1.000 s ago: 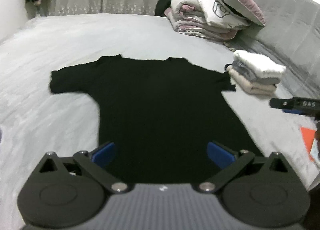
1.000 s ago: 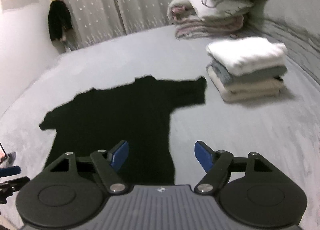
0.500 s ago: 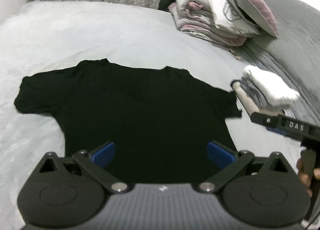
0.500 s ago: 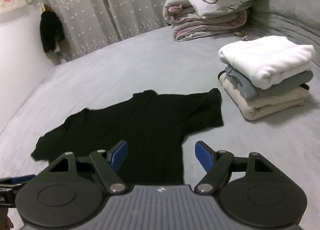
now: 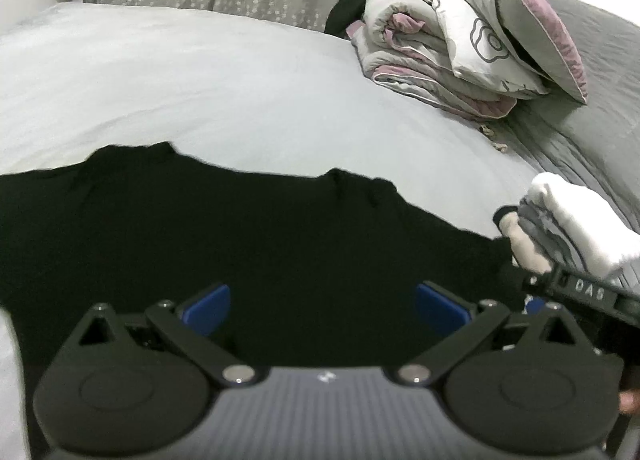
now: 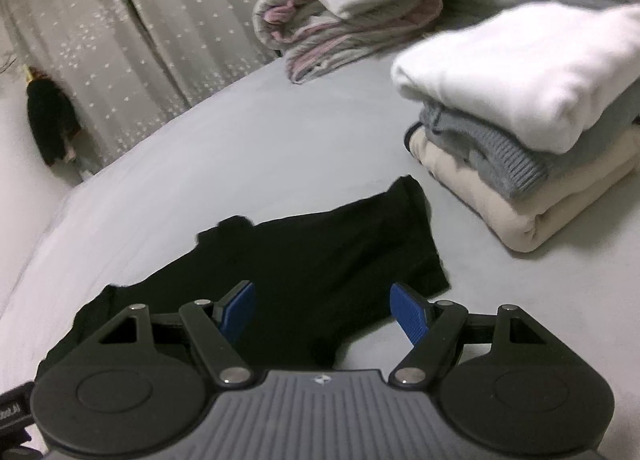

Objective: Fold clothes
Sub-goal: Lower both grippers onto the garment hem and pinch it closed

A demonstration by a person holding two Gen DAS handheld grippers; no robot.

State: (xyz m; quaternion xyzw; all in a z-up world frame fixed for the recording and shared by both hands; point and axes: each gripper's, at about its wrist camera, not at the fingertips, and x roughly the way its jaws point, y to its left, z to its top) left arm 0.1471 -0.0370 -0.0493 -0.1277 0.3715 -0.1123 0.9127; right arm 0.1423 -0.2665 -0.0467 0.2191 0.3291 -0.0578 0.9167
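Note:
A black T-shirt (image 5: pixel 248 232) lies flat on the grey bed, collar away from me. My left gripper (image 5: pixel 323 306) is open and empty, low over the shirt's upper body. My right gripper (image 6: pixel 323 310) is open and empty, over the shirt's right sleeve (image 6: pixel 384 244). The shirt also shows in the right wrist view (image 6: pixel 304 272). The right gripper's body shows at the right edge of the left wrist view (image 5: pixel 584 294). The shirt's hem is hidden under both grippers.
A stack of three folded garments, white on top (image 6: pixel 528 132), sits just right of the sleeve; it also shows in the left wrist view (image 5: pixel 568 228). A rolled quilt and pillow (image 5: pixel 460 44) lie at the bed's far right. Curtains (image 6: pixel 160 28) hang behind.
Both grippers have moved forward and lower over the shirt. The right gripper has come close to the right sleeve and the folded stack. Both stay open.

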